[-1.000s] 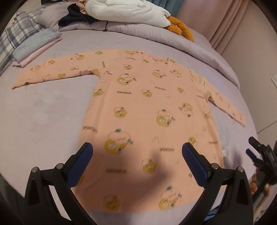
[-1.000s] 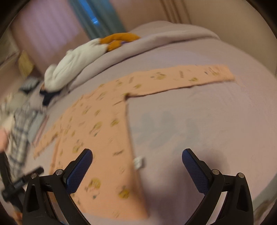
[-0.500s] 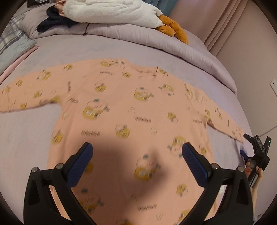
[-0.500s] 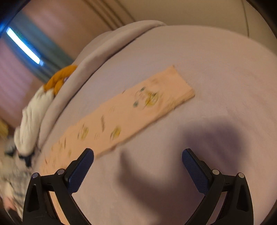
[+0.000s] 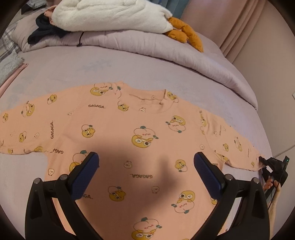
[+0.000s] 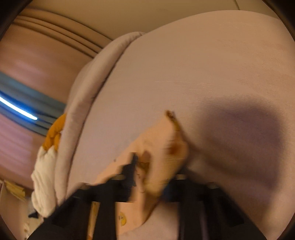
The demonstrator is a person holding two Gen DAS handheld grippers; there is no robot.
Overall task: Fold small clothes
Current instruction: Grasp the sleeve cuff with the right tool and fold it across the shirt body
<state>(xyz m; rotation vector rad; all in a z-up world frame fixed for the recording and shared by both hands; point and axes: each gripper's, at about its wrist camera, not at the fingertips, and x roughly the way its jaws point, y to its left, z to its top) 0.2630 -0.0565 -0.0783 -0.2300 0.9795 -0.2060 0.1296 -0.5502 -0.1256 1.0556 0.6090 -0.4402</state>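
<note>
A peach long-sleeved top [image 5: 129,129] with yellow cartoon prints lies flat on the lilac bed [image 5: 77,68], sleeves spread left and right. My left gripper [image 5: 146,166] is open and empty, hovering above the top's chest. My right gripper [image 6: 149,179] is shut on the cuff of the right sleeve [image 6: 158,147], which bunches up between its fingers; that view is blurred. In the left wrist view the right gripper [image 5: 272,166] shows at the end of the right sleeve [image 5: 237,147].
A rolled lilac duvet [image 5: 166,48] runs along the far side of the bed, with a white plush blanket [image 5: 110,14], an orange soft toy [image 5: 186,35] and dark clothes [image 5: 44,31] on it. Folded clothes [image 5: 9,62] lie at far left. Pink curtains [image 5: 245,27] hang at right.
My left gripper has moved forward over the top toward the collar. My right gripper has dropped onto the right sleeve cuff and closed on it.
</note>
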